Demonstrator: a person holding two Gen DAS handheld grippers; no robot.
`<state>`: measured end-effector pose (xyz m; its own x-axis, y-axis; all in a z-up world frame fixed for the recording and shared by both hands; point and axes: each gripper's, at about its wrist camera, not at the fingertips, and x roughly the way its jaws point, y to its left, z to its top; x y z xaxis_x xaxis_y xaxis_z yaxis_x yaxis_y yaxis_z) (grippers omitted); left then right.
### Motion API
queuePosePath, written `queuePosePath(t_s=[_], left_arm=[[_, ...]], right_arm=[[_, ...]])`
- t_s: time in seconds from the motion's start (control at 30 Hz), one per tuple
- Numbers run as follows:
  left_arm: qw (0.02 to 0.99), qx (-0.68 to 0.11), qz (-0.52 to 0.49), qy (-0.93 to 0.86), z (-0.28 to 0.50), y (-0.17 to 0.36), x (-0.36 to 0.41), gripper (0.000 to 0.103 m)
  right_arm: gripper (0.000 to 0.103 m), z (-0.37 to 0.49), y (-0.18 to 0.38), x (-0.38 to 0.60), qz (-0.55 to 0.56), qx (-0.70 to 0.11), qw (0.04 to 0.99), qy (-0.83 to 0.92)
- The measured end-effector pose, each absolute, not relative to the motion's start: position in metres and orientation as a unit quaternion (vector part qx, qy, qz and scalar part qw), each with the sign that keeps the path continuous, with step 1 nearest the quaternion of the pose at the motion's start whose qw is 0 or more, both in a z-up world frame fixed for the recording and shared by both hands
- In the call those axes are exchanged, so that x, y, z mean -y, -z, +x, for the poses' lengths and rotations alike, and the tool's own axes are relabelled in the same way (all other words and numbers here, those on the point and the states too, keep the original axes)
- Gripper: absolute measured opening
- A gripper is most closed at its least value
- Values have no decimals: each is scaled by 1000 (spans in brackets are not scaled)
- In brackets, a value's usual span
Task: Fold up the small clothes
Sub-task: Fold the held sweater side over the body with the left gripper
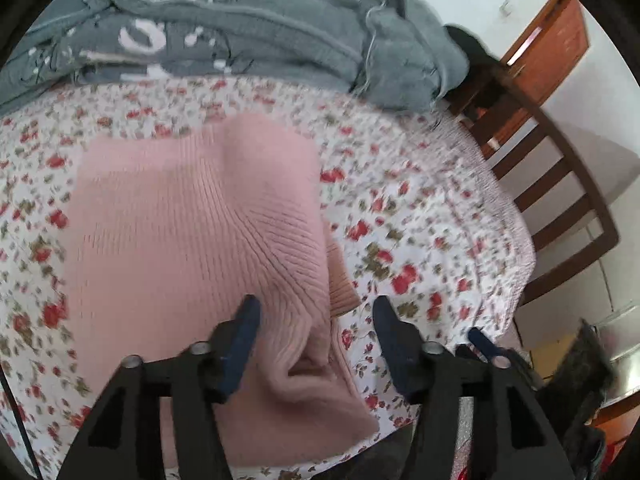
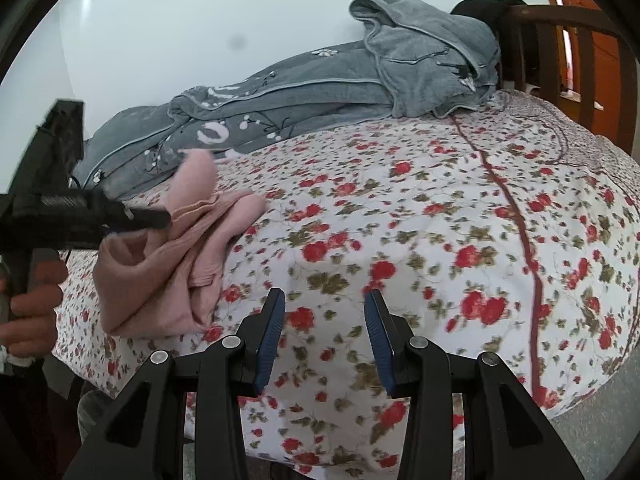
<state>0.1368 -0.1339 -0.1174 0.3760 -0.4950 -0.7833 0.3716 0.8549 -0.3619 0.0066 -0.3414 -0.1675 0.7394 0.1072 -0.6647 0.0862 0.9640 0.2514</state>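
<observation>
A pink knitted garment (image 1: 192, 220) lies on the floral bedspread (image 1: 420, 216), partly folded, with a raised fold near its front edge. My left gripper (image 1: 316, 312) is open, its fingers either side of that front fold, just above it. In the right wrist view the pink garment (image 2: 176, 264) is bunched at the left, with the left gripper (image 2: 132, 216) reaching over it, held by a hand. My right gripper (image 2: 325, 312) is open and empty above bare bedspread (image 2: 440, 240), to the right of the garment.
A grey patterned blanket (image 1: 240, 32) is piled along the far side of the bed, against a white wall. A dark wooden chair (image 1: 560, 184) stands at the bed's right edge. An orange-brown door (image 1: 556, 44) is behind it.
</observation>
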Motion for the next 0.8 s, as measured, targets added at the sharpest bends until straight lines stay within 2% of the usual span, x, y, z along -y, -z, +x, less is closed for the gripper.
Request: queuePosePath(t_s=[0.1, 0.2, 0.47, 0.53, 0.57, 0.67, 0.73, 0.8], left_arm=[[854, -462, -57, 233, 131, 100, 104, 63], [870, -444, -66, 206, 127, 94, 68, 64], [871, -454, -116, 148, 123, 117, -21, 64], [869, -453, -132, 152, 121, 121, -35, 64], [868, -451, -138, 155, 120, 122, -41, 64], [868, -447, -141, 163, 116, 126, -51, 64], [868, -444, -140, 171, 113, 130, -52, 64], [866, -447, -139, 177, 114, 135, -48, 64]], right_arm=[[41, 17, 162, 323, 136, -361, 922, -31], [41, 35, 151, 298, 153, -356, 918, -79], [44, 78, 135, 225, 173, -357, 902, -168], [18, 87, 143, 204, 145, -384, 898, -157], [10, 88, 148, 194, 119, -393, 900, -149], [7, 71, 145, 193, 95, -359, 917, -147], [7, 54, 138, 210, 120, -325, 925, -155], [6, 45, 146, 226, 141, -327, 925, -134]])
